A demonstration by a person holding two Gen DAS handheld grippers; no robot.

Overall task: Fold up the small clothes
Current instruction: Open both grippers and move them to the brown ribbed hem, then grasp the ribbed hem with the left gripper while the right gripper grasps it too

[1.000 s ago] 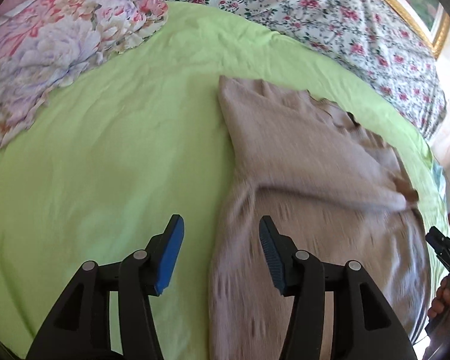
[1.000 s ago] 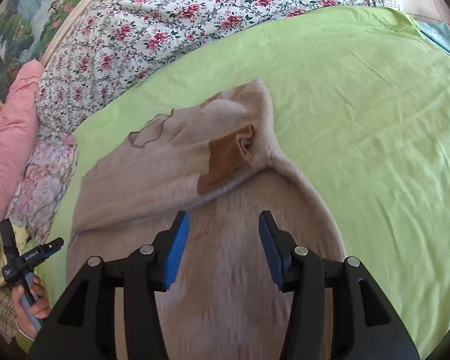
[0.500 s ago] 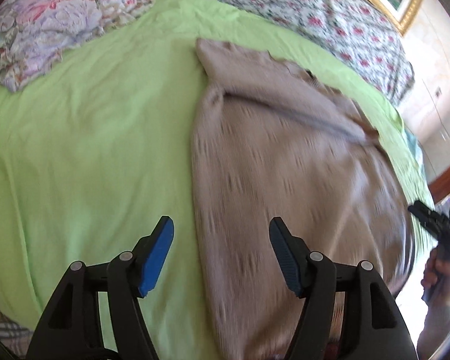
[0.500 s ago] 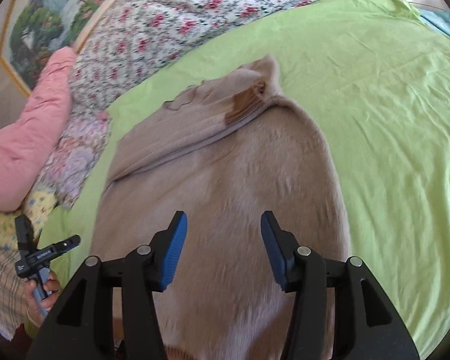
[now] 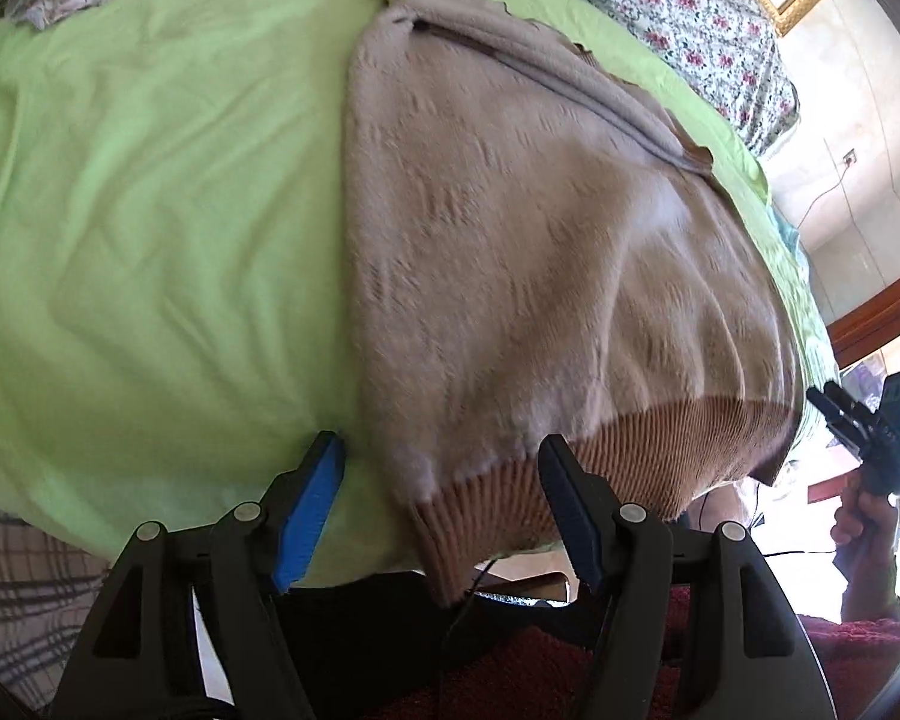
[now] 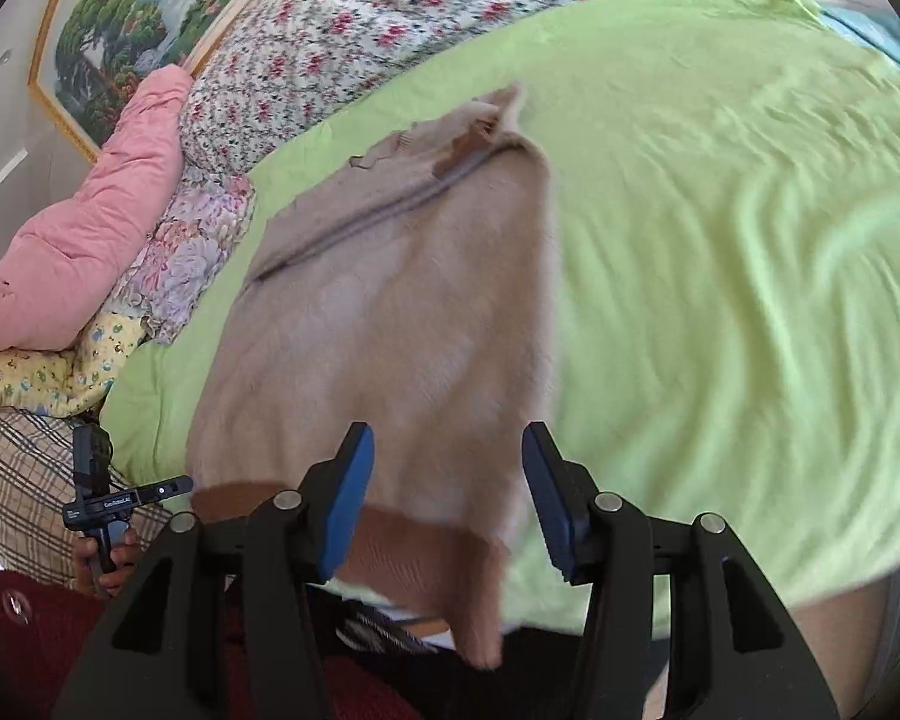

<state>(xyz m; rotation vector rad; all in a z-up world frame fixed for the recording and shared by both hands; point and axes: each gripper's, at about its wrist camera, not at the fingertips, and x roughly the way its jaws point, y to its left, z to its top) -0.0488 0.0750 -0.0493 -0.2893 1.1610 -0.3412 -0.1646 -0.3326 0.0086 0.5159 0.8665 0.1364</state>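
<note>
Both grippers, left gripper (image 5: 441, 501) and right gripper (image 6: 447, 495), hang with jaws wide and empty over the sweater's (image 5: 510, 240) ribbed hem (image 5: 600, 468) at frame bottom; next, I judge, each must pinch a hem corner.

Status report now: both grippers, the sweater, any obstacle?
Left gripper open, right gripper open, nothing held. Beige knitted sweater flat on green bedsheet, ribbed hem at near edge. No obstacle.
</note>
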